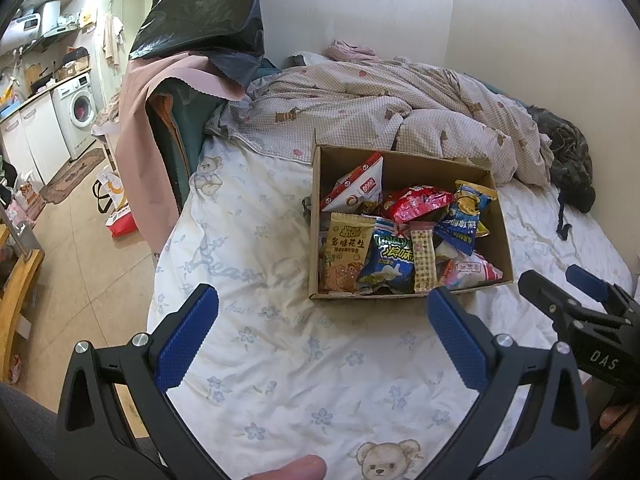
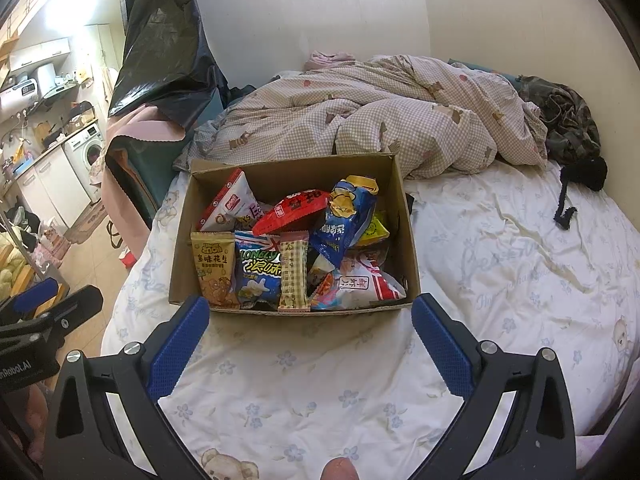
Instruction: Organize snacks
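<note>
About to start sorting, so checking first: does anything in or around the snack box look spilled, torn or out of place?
Nothing has spilled. The packets lie jumbled and overlapping in the cardboard box, with the white-and-red bag propped against the far-left corner. The box's near rim looks ragged. Both grippers, left and right, are open and empty.

I see a checked bear-print duvet (image 2: 360, 120) bunched at the bed's head, a black plastic bag (image 1: 200, 8) beside it, a washing machine (image 1: 78, 114) far left.
</note>
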`<state>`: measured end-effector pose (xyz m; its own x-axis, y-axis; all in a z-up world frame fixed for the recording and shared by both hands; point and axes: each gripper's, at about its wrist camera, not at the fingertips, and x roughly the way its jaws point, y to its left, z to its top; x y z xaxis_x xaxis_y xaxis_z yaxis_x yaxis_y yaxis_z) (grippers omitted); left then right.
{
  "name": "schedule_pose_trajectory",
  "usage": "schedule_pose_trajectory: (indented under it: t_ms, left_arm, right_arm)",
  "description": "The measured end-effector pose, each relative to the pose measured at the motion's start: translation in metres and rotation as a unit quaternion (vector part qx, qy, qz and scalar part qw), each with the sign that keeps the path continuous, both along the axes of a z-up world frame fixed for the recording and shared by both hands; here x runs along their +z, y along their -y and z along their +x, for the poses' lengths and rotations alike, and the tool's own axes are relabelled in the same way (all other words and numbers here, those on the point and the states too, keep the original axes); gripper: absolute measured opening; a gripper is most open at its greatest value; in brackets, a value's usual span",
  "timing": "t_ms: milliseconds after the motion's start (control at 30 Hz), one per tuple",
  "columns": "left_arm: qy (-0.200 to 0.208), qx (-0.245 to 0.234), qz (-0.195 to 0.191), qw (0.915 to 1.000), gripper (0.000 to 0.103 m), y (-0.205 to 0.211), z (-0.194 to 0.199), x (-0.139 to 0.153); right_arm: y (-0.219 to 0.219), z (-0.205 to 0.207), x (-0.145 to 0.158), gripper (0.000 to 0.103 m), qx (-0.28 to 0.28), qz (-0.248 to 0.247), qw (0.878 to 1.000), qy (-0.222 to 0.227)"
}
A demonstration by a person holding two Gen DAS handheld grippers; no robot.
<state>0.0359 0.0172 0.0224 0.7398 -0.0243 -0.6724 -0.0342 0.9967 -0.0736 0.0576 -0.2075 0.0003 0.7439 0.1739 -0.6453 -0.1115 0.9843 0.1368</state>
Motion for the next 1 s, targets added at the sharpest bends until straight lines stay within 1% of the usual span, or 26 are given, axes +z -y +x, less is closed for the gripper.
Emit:
schedule_pose_trajectory:
  t_ms: [1000]
  left_arm:
    - [-0.006,0.0,-0.008,1.0,0.103,0.0017,0.0013,-0.0046]
  right_arm:
    - [0.0041,0.0011,-0.0017,0.103,-0.005,-0.001,1.0,-0.003]
